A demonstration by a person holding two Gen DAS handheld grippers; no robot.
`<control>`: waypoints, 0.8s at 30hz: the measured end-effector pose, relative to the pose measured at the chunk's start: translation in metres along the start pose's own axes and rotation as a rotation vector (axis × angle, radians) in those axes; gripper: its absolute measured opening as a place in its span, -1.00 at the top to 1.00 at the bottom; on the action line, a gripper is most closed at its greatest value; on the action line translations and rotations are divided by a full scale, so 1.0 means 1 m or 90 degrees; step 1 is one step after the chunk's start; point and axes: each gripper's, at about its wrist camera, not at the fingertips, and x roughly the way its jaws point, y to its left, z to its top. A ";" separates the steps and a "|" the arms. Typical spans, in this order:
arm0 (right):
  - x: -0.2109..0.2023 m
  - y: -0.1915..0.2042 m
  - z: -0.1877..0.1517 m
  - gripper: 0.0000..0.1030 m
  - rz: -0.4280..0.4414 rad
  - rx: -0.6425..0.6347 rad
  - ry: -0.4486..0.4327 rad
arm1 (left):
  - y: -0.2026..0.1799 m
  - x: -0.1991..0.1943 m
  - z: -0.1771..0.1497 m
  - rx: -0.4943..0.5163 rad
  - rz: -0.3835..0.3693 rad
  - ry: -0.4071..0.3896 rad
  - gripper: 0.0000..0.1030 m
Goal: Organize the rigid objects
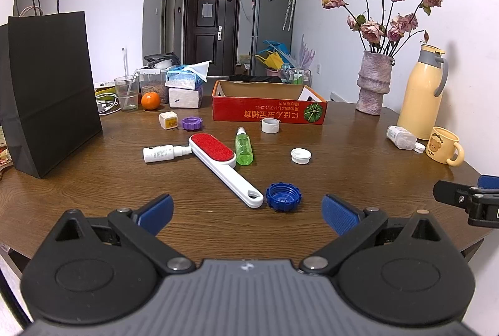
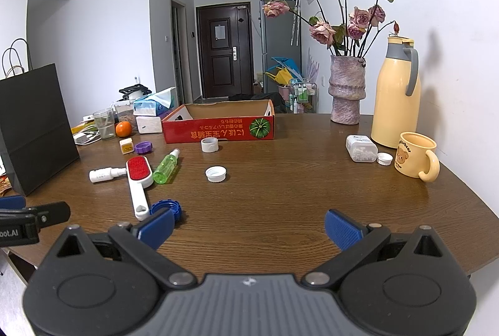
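Left gripper [image 1: 248,213] wide open, empty, low over near edge of table [image 1: 358,180]; right gripper [image 2: 249,228] likewise spread and empty, off to the right. Loose rigid items scattered mid-table: lint brush [image 1: 223,163] lying diagonal, handle end nearest, blue cap [image 1: 283,196] just beside that handle, green bottle [image 1: 243,146] touching the brush head, white spray bottle [image 1: 162,152] at the head's other side, white cap [image 1: 301,156] apart to the right, tape ring [image 1: 270,125] just before the red box [image 1: 269,111]. Box open-topped, apparently empty, likely destination. Probable first pick: blue cap or brush handle, both closest to left gripper. Better to take the cap across its ribbed rim, squarely, descending straight to avoid nudging the handle. For the brush, grip mid-handle, lift clear before swinging, since the head leans against the green bottle and could roll it.
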 end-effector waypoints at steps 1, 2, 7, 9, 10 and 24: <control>0.000 0.000 0.000 -1.00 0.000 0.000 0.000 | 0.000 0.000 0.000 0.000 0.000 0.000 -1.00; 0.000 0.000 0.000 -1.00 0.000 0.000 0.000 | 0.000 0.000 0.000 0.000 0.000 0.000 -1.00; 0.000 0.000 0.000 -1.00 0.000 0.000 0.000 | 0.000 0.000 0.000 -0.001 0.000 0.000 -1.00; 0.000 0.000 0.000 -1.00 0.000 0.000 0.000 | 0.000 0.000 0.000 0.000 0.000 0.000 -1.00; 0.000 0.000 0.000 -1.00 0.000 0.000 0.000 | 0.000 0.000 0.000 0.000 0.000 0.000 -1.00; 0.006 0.003 0.000 -1.00 0.003 -0.008 0.001 | -0.001 0.003 0.002 -0.006 0.001 0.000 -1.00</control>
